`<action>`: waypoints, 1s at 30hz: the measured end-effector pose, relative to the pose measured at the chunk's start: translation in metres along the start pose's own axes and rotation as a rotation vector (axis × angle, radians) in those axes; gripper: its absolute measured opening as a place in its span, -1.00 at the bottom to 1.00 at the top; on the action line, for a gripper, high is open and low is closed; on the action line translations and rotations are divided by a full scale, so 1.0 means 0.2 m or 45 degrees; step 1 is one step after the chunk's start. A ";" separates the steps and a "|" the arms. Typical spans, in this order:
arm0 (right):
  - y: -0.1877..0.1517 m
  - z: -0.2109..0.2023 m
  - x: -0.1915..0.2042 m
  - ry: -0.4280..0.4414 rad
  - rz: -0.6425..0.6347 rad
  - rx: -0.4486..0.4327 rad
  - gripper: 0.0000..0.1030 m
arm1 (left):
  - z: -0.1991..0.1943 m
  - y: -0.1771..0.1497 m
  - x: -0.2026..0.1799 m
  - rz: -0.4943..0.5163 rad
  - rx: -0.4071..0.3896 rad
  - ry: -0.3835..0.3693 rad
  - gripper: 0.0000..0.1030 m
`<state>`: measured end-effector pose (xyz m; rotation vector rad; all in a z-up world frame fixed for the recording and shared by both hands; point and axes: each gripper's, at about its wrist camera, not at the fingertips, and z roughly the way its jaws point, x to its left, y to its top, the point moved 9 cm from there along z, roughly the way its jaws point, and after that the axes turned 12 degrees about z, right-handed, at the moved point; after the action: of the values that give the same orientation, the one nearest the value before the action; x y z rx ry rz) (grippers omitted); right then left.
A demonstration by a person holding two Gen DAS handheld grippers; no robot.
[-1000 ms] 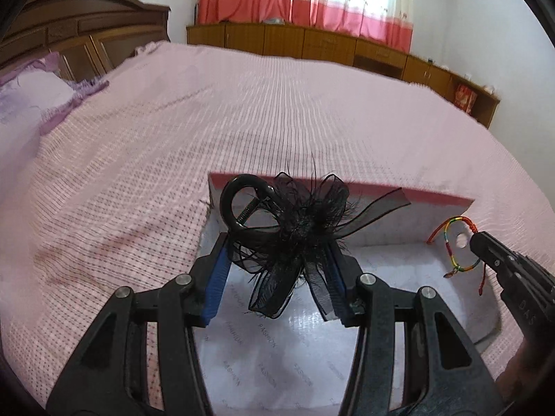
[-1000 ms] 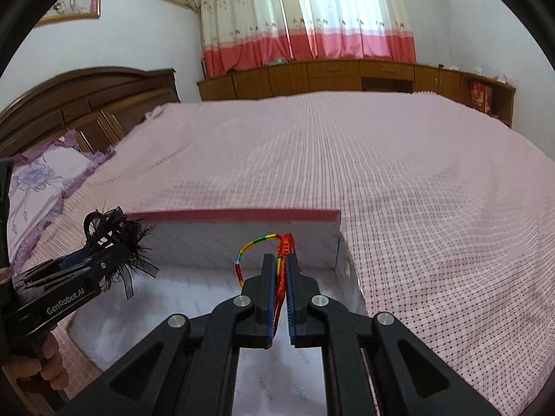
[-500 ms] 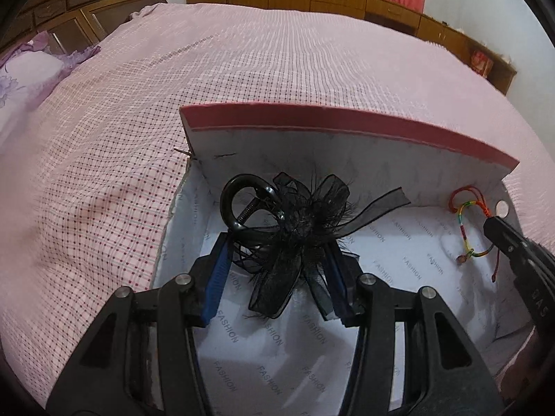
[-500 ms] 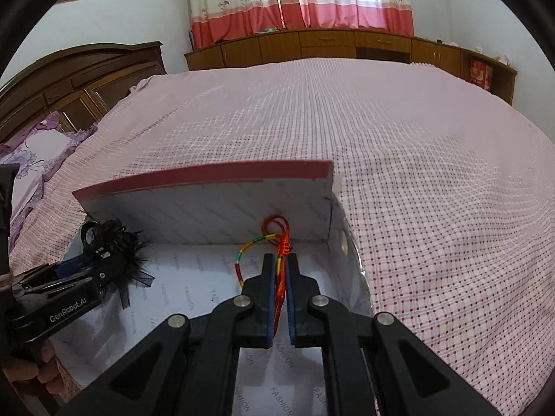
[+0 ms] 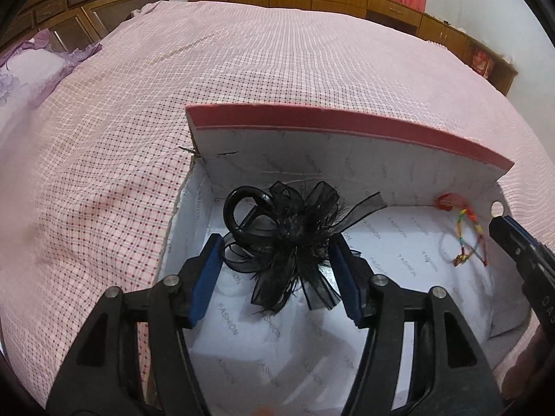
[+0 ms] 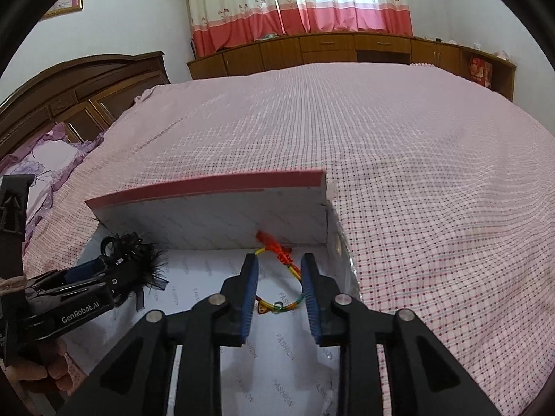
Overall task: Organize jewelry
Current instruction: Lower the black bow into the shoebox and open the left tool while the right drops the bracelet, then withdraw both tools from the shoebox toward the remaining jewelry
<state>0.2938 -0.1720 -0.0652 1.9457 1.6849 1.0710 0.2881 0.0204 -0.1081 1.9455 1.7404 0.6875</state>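
Inside the white-lined box (image 6: 215, 222), between my right gripper (image 6: 279, 294) jaws, just opened and clear of it, lies the braided bracelet (image 6: 277, 277), long axis running away from me; left gripper (image 5: 277, 270) jaws, just widened, flank the black hair clip (image 5: 284, 239).

box (image 5: 350, 145) open above, raised lid (image 6: 208, 187) blocks far side

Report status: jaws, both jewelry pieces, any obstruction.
Left gripper: jaws just widened, black hair clip between them, grip unclear. Right gripper: jaws just opened, braided bracelet lying on box floor. No obstruction visible.
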 end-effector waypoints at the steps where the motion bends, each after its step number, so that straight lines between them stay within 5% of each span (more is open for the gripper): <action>1: 0.00 -0.01 0.00 0.003 -0.002 -0.005 -0.45 | -0.02 0.00 0.00 -0.005 -0.005 -0.008 0.06; 8: 0.04 -0.15 0.02 0.031 0.004 -0.051 -0.28 | -0.14 0.00 0.02 -0.010 -0.055 -0.032 0.07; 30: 0.00 -0.62 0.08 0.137 0.022 -0.154 -0.28 | -0.63 -0.10 0.11 -0.023 -0.209 -0.036 0.09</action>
<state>0.2034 -0.1829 0.0217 1.8605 1.6201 1.2743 0.1951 0.0438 -0.0211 1.8183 1.6286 0.7676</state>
